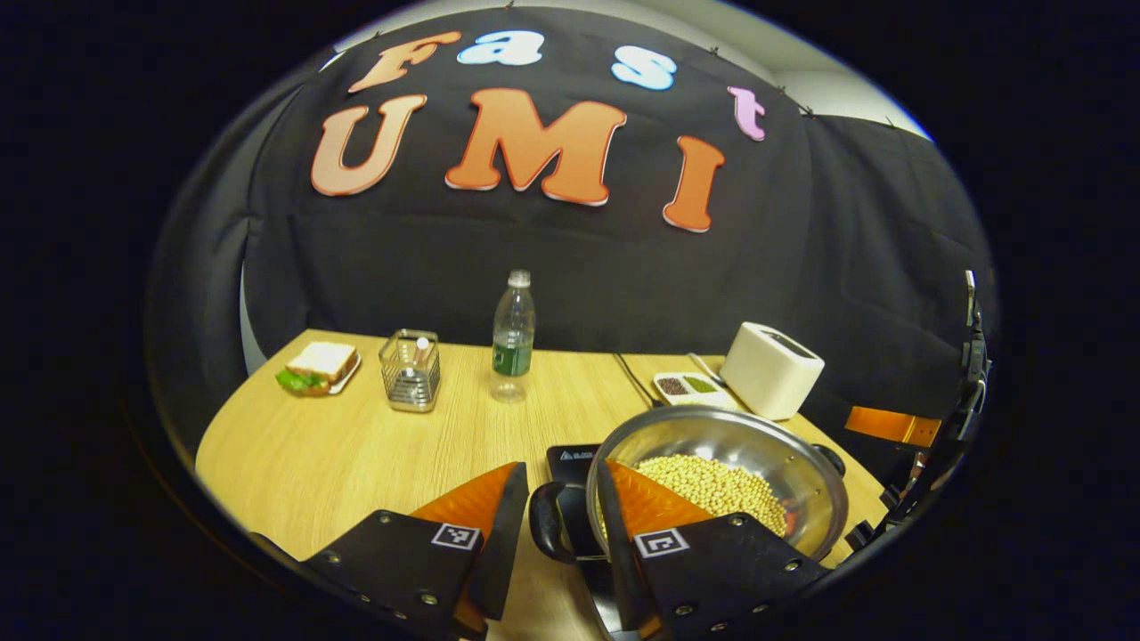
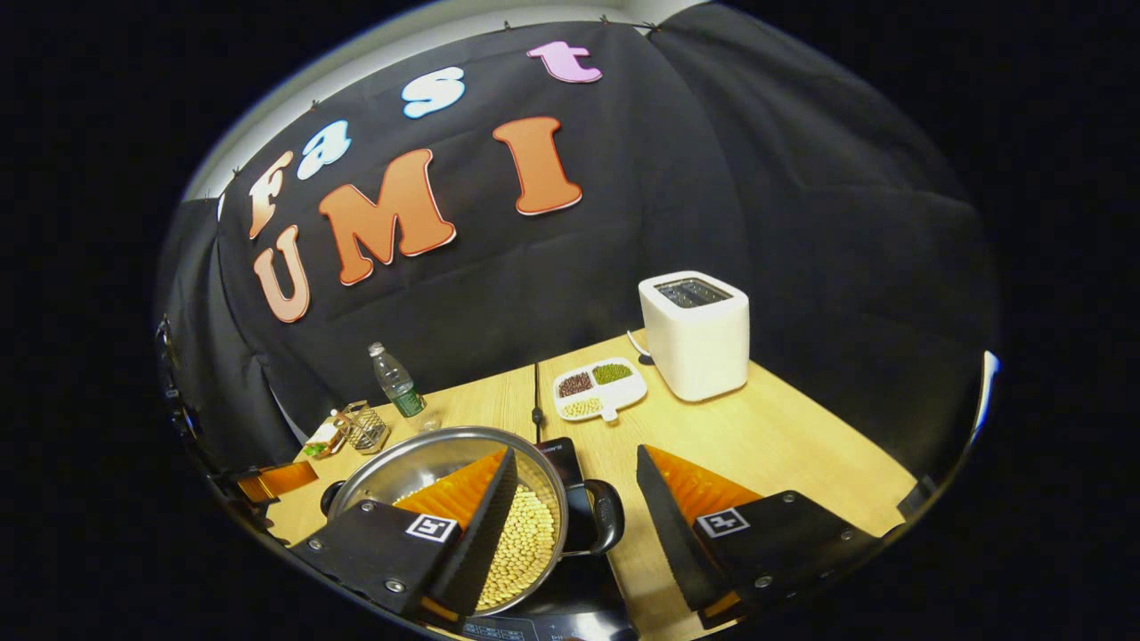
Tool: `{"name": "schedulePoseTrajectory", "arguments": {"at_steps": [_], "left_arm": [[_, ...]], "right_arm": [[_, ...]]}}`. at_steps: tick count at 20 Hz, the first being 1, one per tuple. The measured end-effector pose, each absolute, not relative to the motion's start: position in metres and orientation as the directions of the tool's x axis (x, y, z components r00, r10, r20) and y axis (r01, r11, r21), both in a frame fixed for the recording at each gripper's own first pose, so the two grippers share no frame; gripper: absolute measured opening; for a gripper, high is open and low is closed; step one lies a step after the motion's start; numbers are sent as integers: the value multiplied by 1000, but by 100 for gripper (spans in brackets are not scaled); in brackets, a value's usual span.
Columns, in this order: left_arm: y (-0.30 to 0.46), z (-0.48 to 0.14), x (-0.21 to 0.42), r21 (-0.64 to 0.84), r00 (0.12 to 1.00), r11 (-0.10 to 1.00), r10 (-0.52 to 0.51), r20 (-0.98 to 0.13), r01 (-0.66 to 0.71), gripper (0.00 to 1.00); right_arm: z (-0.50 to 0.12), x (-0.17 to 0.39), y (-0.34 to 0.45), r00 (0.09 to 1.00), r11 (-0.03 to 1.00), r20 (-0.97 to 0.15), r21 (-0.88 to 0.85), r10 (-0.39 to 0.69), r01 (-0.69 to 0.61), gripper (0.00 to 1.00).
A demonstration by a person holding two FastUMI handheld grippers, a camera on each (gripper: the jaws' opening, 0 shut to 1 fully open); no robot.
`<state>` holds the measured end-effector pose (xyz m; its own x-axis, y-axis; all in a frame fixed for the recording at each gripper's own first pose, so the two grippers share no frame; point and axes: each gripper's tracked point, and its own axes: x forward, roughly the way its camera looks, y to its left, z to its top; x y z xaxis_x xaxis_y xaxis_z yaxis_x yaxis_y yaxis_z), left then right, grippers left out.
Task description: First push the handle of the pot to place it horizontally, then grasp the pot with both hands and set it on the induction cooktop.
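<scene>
Steel pot (image 1: 784,445) of soybeans, upright, on black induction cooktop (image 1: 570,463)

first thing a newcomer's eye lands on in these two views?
The steel pot holding pale beans, low and right of centre in the left gripper view, with the open left gripper straddling its near loop handle. In the right gripper view, the right gripper brackets the opposite handle, one finger inside the rim. Behind stands a white toaster beside a divided dish.

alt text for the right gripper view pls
The right gripper, open, straddles the black loop handle of a steel pot of pale beans on a black induction cooktop. Behind, on the wooden table, are a white toaster and a divided white dish.
</scene>
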<state>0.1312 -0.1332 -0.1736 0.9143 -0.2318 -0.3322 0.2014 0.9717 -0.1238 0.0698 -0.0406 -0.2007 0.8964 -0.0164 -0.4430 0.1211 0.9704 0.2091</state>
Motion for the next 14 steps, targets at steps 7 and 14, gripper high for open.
{"name": "schedulePoseTrajectory", "arguments": {"at_steps": [7,14], "left_arm": [[-124,-111,90,-85,949,976,-214,-230,200,68],[-78,-34,58,-60,980,990,-131,-151,124,70]], "right_arm": [[-145,36,-30,926,979,-378,180,-16,91,94],[-62,7,-20,961,992,-275,111,-32,65,94]]}}
